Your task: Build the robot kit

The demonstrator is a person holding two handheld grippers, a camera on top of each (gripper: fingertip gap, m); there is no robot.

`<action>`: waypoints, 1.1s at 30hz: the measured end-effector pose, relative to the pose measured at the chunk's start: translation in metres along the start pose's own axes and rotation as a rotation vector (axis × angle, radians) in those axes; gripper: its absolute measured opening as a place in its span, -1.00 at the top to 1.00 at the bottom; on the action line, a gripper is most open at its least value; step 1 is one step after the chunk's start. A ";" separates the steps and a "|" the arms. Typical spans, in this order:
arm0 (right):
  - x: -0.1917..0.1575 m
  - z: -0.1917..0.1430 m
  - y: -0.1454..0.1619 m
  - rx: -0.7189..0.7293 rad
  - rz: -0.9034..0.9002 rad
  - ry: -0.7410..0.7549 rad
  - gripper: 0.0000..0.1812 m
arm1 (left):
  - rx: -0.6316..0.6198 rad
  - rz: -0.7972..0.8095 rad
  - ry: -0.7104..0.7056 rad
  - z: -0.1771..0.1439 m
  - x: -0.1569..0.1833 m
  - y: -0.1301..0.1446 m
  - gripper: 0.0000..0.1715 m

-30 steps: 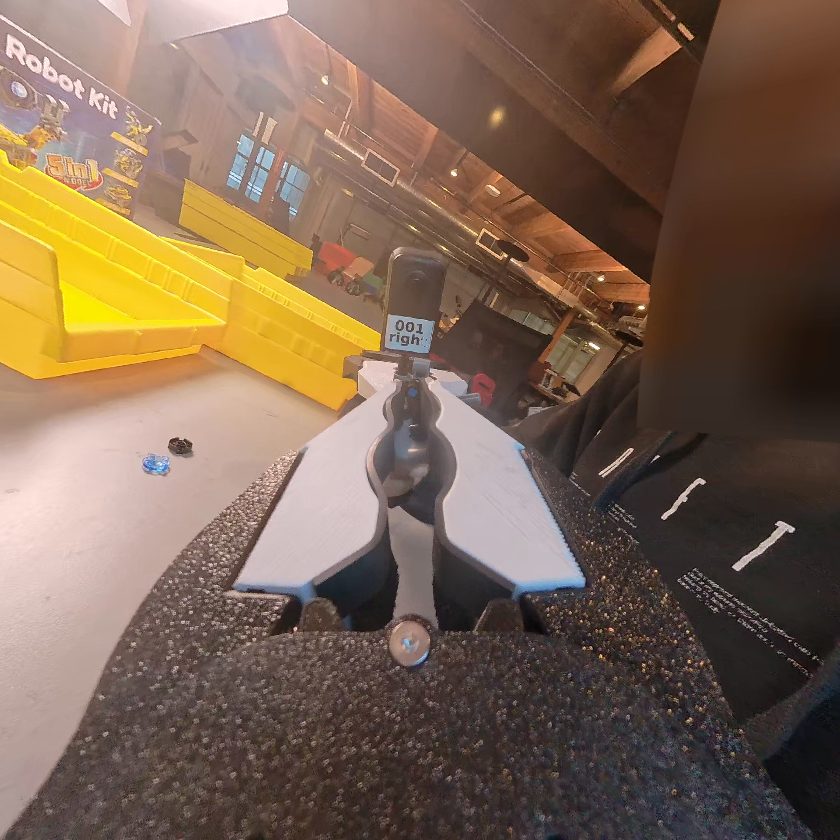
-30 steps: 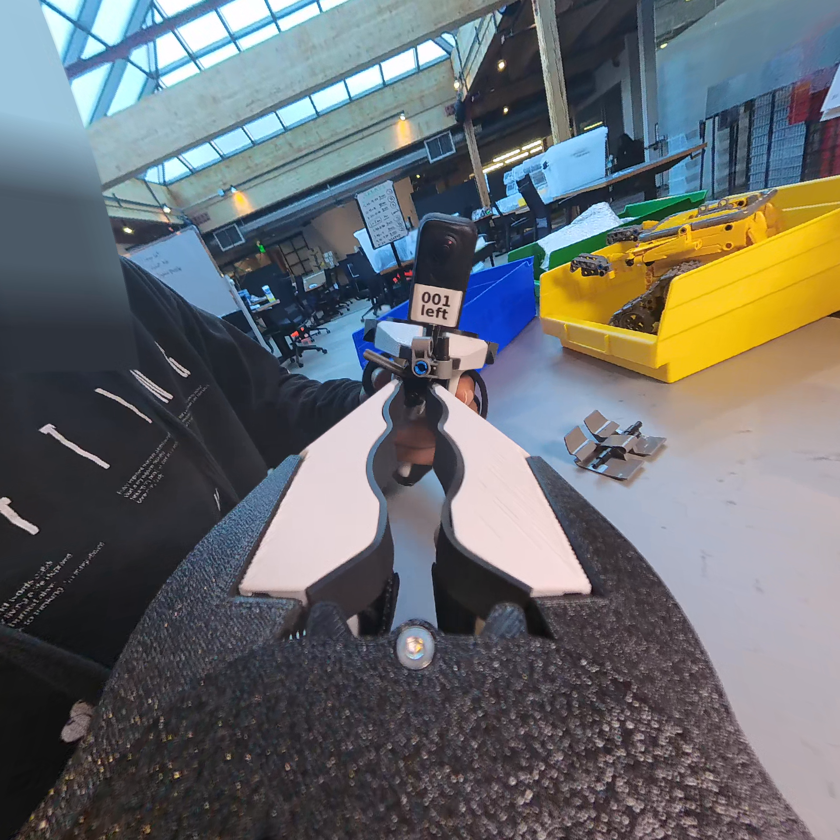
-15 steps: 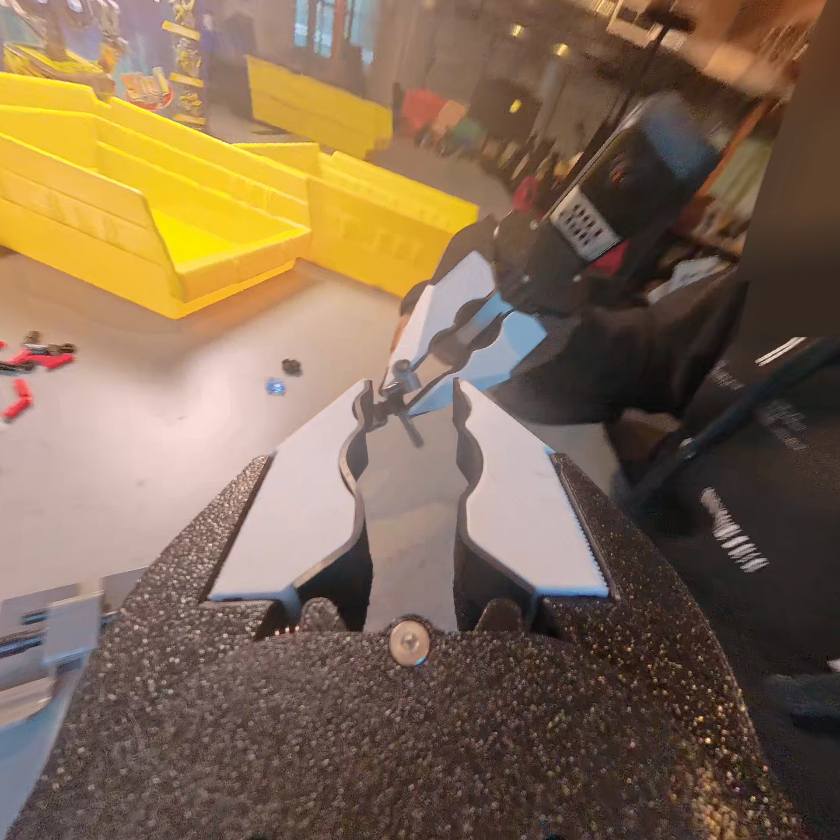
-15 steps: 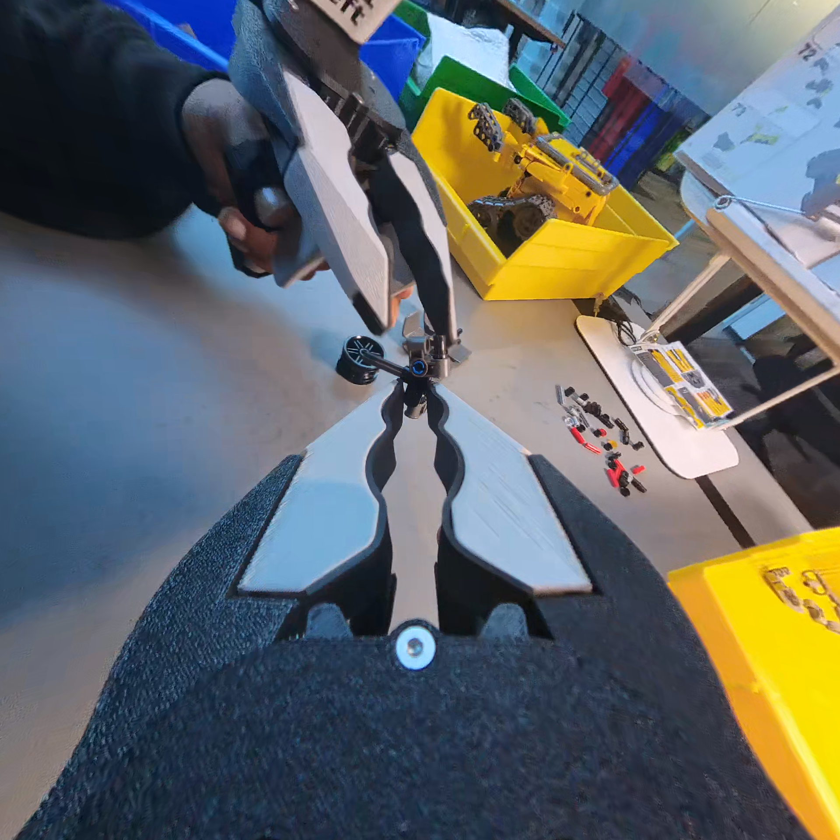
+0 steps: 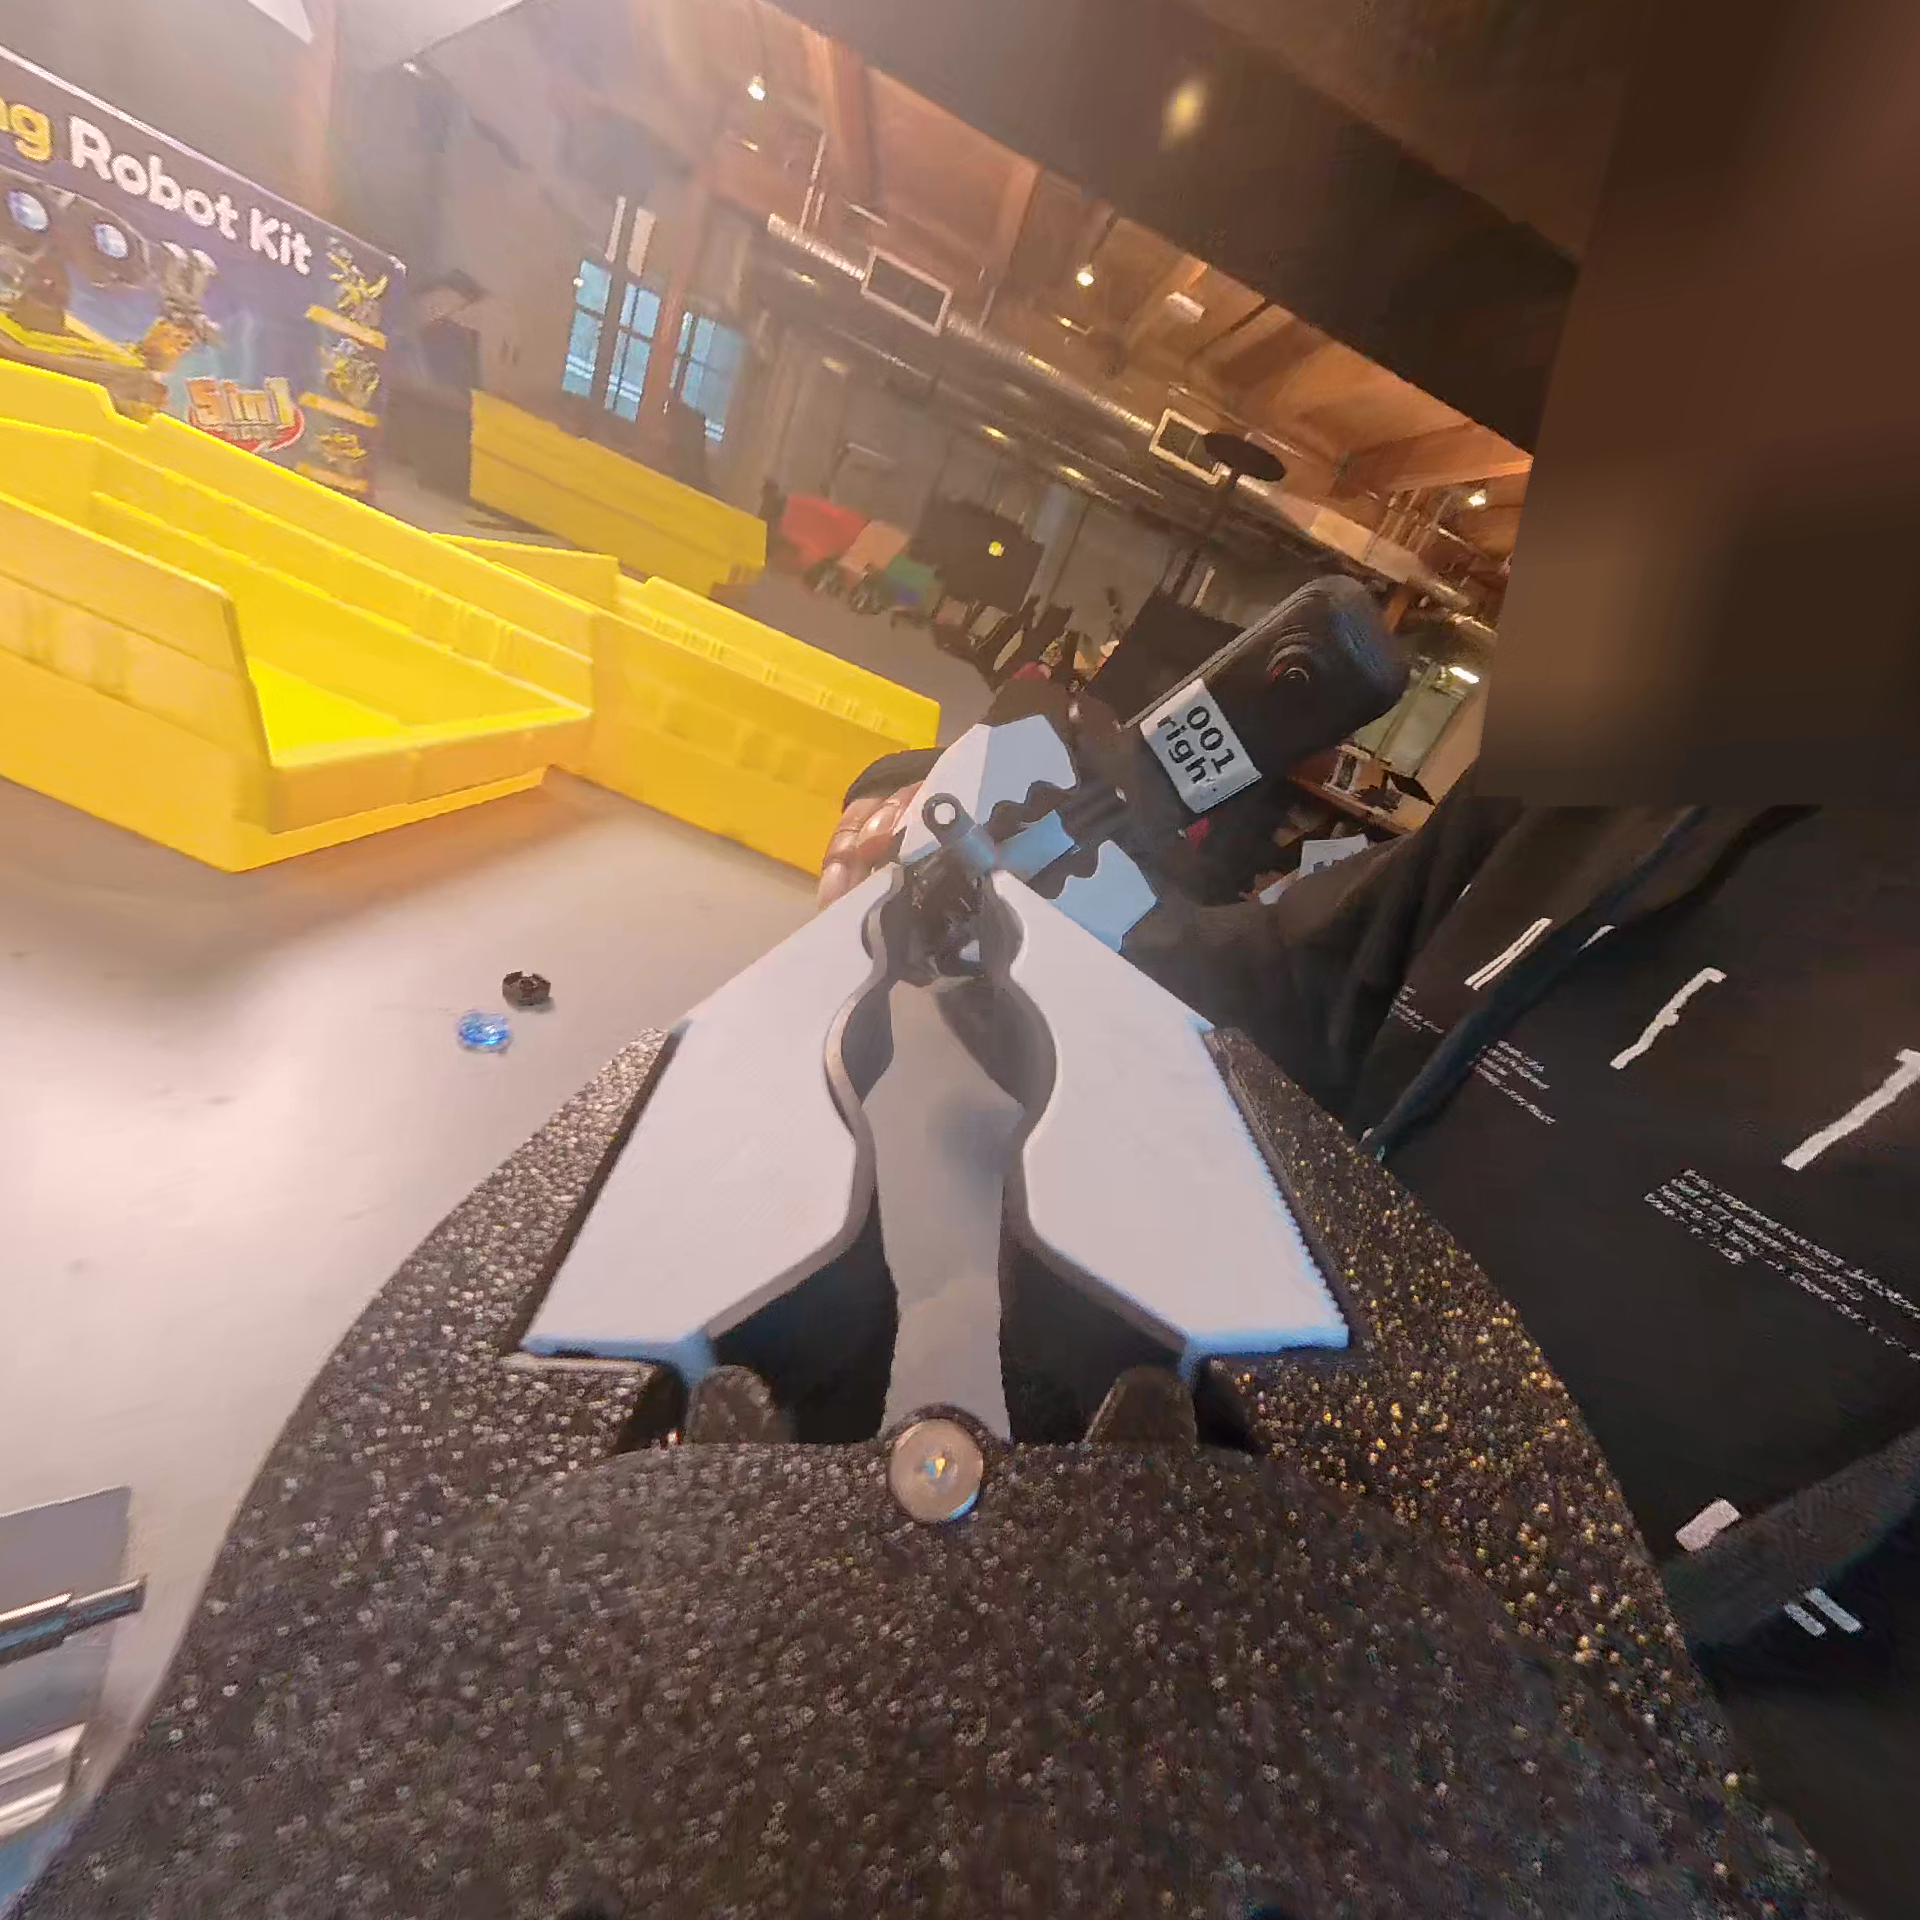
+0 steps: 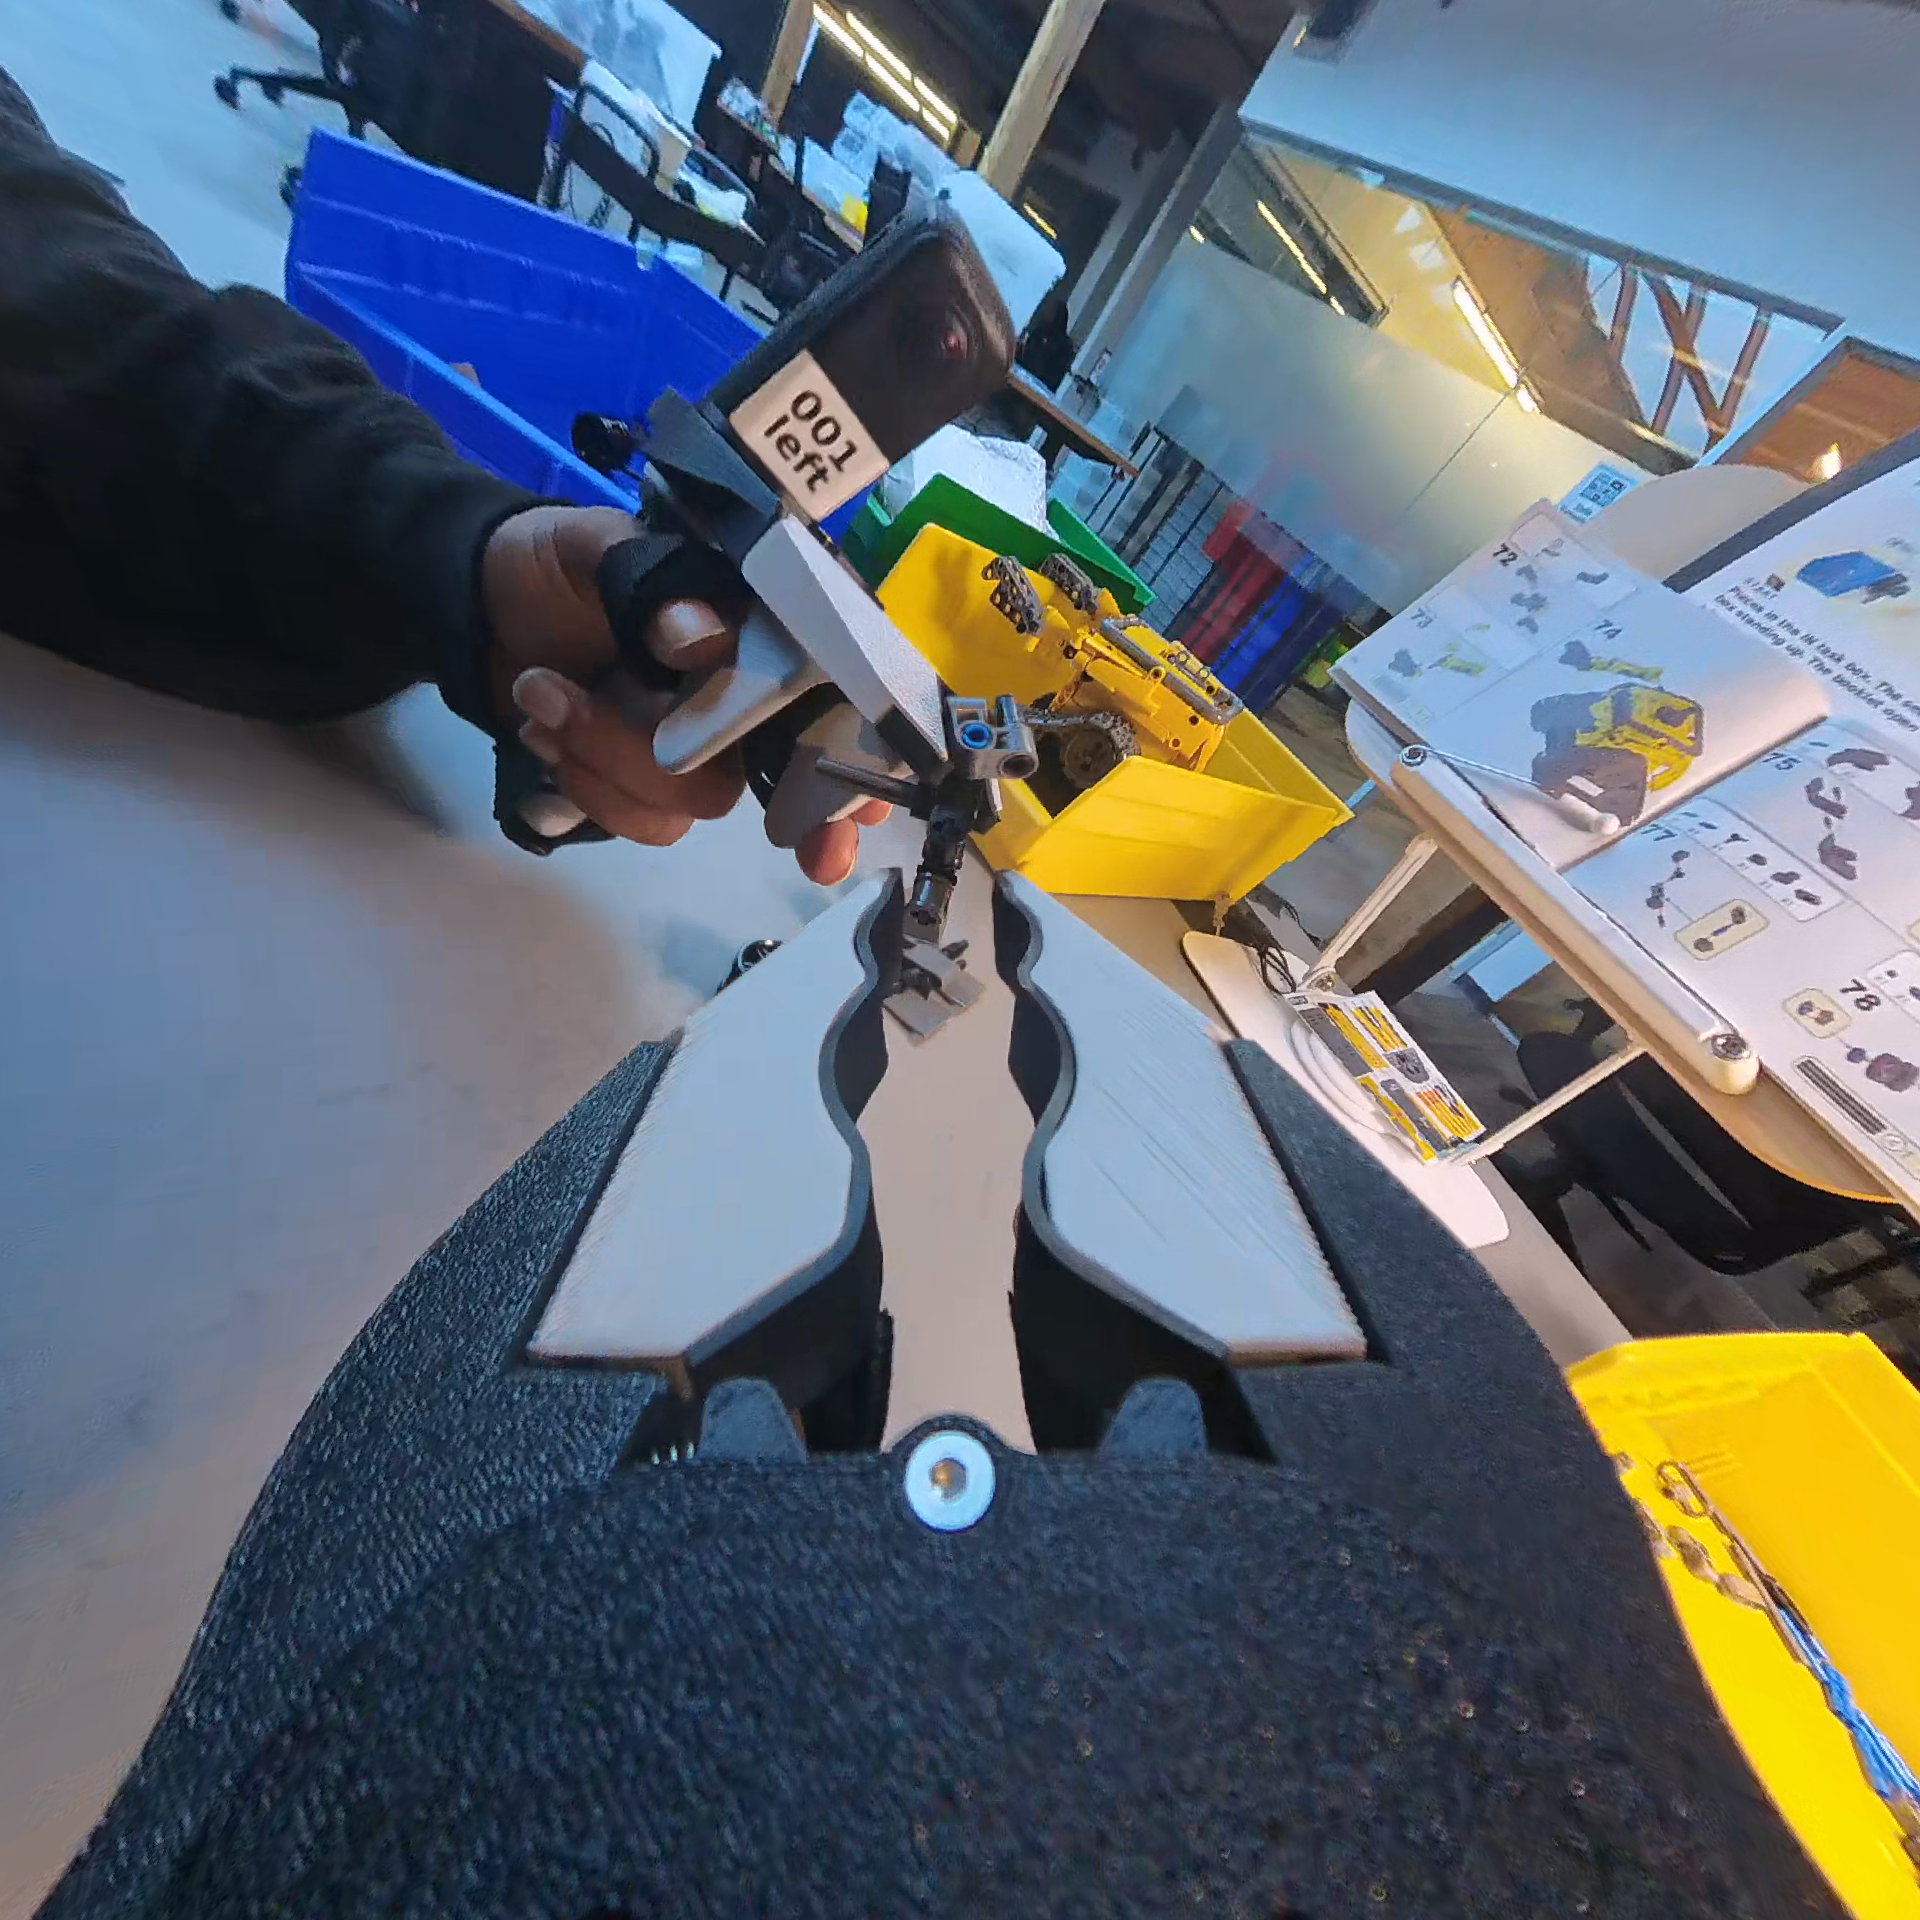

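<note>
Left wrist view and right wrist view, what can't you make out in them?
1. Left wrist view: small dark assembly at the left tool tips, motion-blurred, shape unclear.
2. Right wrist view: whether the right tool clamps that assembly, gap unclear.
3. Left wrist view: grey object, cut off by the left edge.
4. Right wrist view: yellow bin, cut off by the right edge.

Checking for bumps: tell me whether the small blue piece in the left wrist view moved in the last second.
No. The small blue piece still lies just left of the black round piece, in front of the yellow bins.
</note>
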State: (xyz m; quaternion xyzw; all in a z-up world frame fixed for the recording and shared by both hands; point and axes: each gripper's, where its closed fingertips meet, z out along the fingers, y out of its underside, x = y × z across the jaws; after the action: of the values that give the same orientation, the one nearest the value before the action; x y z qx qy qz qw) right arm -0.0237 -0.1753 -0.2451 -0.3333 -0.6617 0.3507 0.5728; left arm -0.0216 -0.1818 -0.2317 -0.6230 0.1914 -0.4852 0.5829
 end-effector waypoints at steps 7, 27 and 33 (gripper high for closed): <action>-0.010 -0.003 -0.016 0.096 0.070 -0.072 0.91 | -0.021 0.062 0.078 0.002 0.016 0.004 0.87; -0.020 -0.008 -0.003 0.026 0.423 -0.339 0.91 | -0.154 0.250 0.002 0.003 0.011 0.022 0.93; -0.012 -0.010 -0.004 0.045 0.512 -0.332 0.92 | -0.096 0.324 -0.067 0.008 0.008 0.015 0.93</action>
State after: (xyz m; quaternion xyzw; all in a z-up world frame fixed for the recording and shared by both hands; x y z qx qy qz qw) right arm -0.0125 -0.1867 -0.2469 -0.4144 -0.6328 0.5481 0.3569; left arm -0.0070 -0.1876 -0.2413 -0.6269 0.2929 -0.3542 0.6291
